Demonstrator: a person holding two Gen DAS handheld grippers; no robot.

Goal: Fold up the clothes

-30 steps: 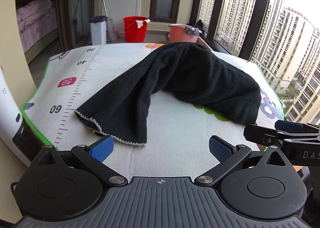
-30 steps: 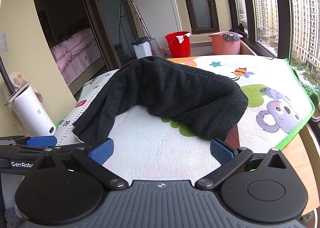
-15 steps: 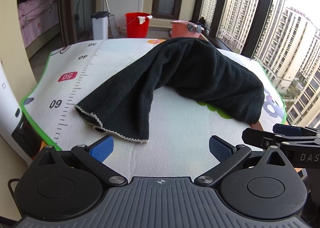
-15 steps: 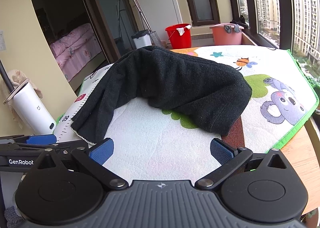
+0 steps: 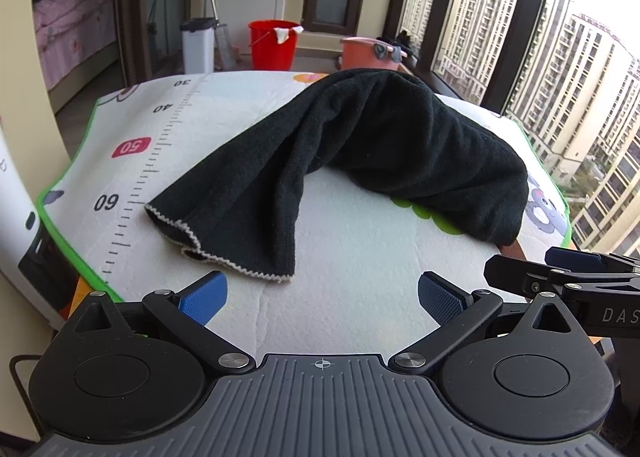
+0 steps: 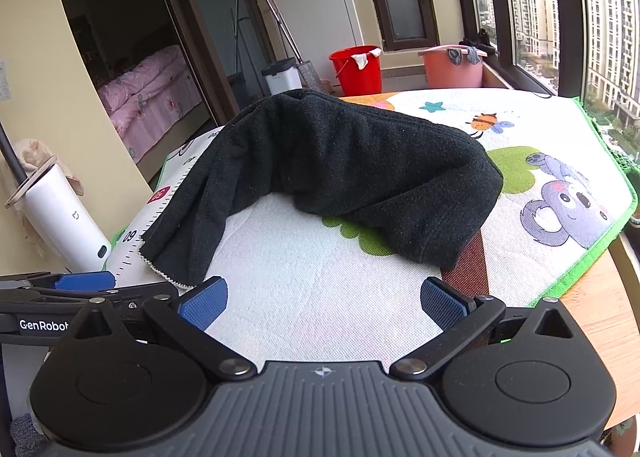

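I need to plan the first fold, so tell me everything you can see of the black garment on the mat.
The black garment is a dark, fuzzy knit lying bunched in a humped arch across the printed mat, unfolded. Its near-left end is an open hem with pale zigzag stitching; the right end is rounded. Nothing grips it; both tools are open, short of it.

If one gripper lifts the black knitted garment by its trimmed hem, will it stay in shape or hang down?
The black knitted garment would probably hang limp: it already lies in a soft, humped arc with folds on the play mat. The knit looks thick, so it may feel fairly heavy and stretch under its own weight. Its fuzzy surface likely grips well, so the light-trimmed hem should not slip easily.
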